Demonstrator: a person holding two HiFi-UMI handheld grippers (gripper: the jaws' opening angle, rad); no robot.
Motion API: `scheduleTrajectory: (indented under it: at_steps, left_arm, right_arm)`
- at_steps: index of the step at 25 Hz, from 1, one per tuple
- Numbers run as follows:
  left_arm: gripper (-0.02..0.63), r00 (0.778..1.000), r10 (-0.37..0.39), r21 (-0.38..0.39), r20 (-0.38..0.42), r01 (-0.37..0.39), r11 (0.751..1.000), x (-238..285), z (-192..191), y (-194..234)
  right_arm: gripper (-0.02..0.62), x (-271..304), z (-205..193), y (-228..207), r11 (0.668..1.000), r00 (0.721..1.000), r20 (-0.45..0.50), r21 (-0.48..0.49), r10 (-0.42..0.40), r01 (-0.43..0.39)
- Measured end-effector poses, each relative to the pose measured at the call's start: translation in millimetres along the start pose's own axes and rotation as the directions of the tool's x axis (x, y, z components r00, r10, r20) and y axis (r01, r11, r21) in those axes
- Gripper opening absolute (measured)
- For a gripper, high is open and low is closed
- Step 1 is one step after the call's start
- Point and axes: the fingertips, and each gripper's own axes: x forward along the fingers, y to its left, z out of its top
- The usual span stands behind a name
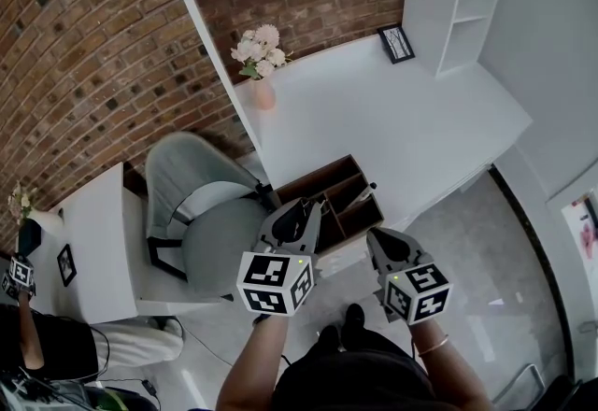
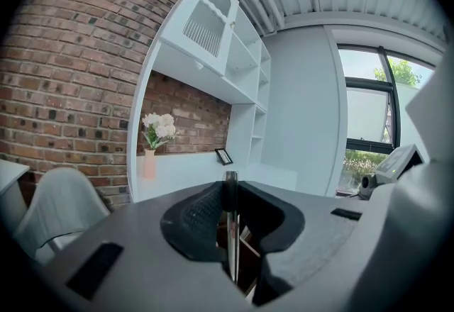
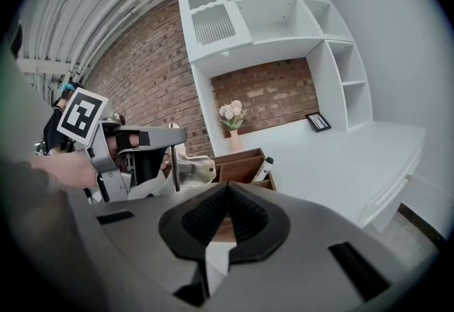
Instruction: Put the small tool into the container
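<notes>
Left gripper view shows the left hand-held gripper (image 2: 230, 186) clamped on a thin metal rod tool (image 2: 231, 232), near the brown wooden divided box (image 1: 322, 174) on the white table (image 1: 402, 120). The right hand-held gripper (image 3: 227, 193) is closed and empty. Best keep the rod upright and centred over one compartment before letting go.

White desk (image 1: 402, 120) bears a pink vase of flowers (image 1: 264, 92) at ten o'clock; a small framed picture (image 1: 396, 43) at twelve; a wooden container (image 1: 327, 185) at its seven o'clock edge.
</notes>
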Motion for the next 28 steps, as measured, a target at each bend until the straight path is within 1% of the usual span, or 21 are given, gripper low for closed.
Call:
scheduleTrajectory:
  at_steps: [13,18,23,28]
  left_arm:
    - [0.072,0.998,-0.002,-0.017,-0.065,0.001,1.0,0,-32,6]
    - [0.074,0.996,0.0,-0.05,-0.086,-0.004,0.999,2,-44,7]
    - [0.074,0.997,-0.007,-0.074,-0.079,0.001,0.997,4,-45,7]
    - [0.074,0.994,-0.014,-0.07,-0.104,0.007,0.998,9,-50,7]
  right_arm:
    - [0.005,-4,-5,3,1.0,1.0,0.001,-0.001,-0.013,0.013]
    - [0.005,-8,-6,0,1.0,1.0,0.004,0.003,-0.024,0.024]
    - [0.005,-11,-6,1,1.0,1.0,0.002,0.002,-0.028,0.028]
    - [0.005,-12,-9,1,0.999,0.999,0.0,0.003,-0.032,0.032]
